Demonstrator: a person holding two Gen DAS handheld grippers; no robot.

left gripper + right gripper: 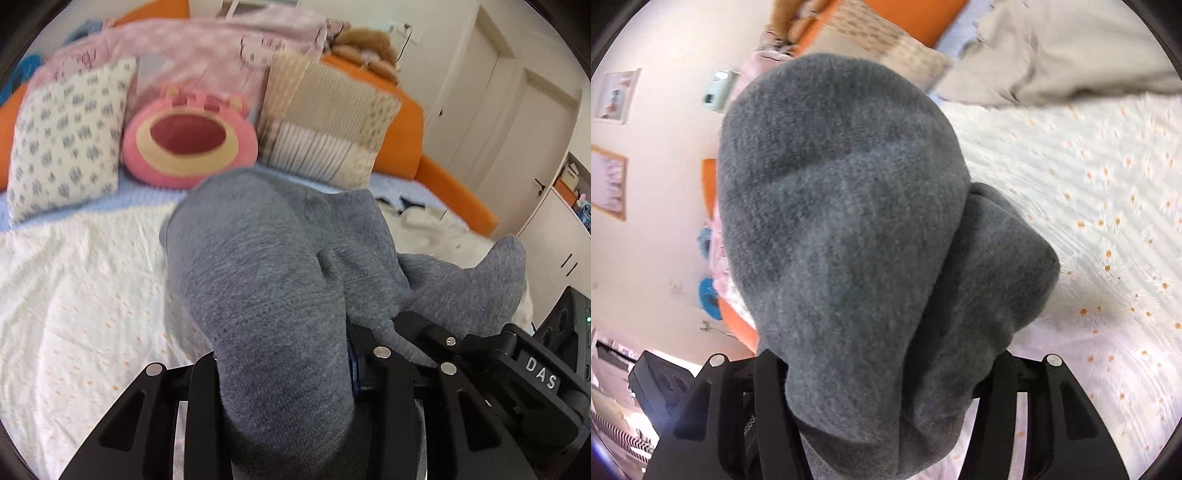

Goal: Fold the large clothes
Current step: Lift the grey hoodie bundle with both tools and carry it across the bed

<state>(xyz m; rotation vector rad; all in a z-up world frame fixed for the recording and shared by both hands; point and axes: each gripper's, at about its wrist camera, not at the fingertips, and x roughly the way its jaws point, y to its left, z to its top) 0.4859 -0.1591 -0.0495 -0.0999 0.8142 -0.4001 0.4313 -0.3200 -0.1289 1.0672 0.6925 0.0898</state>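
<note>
Both tools, left tool point(284, 373) and right tool point(882, 384), clamp the grey fleece garment point(258, 273).

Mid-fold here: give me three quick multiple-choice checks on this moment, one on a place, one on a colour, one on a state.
1. Where is the pink bear cushion?
A. between two pillows
B. on the floor
C. on a shelf

2. What colour is the garment?
A. red
B. grey
C. green

3. How is the left gripper?
A. open, holding nothing
B. shut on the garment
C. out of view

Key: 1 A, it sits between the patterned pillow and the striped pillow. 2 B, grey fleece fills both views. 3 B, fabric bunches between its fingers.
</note>
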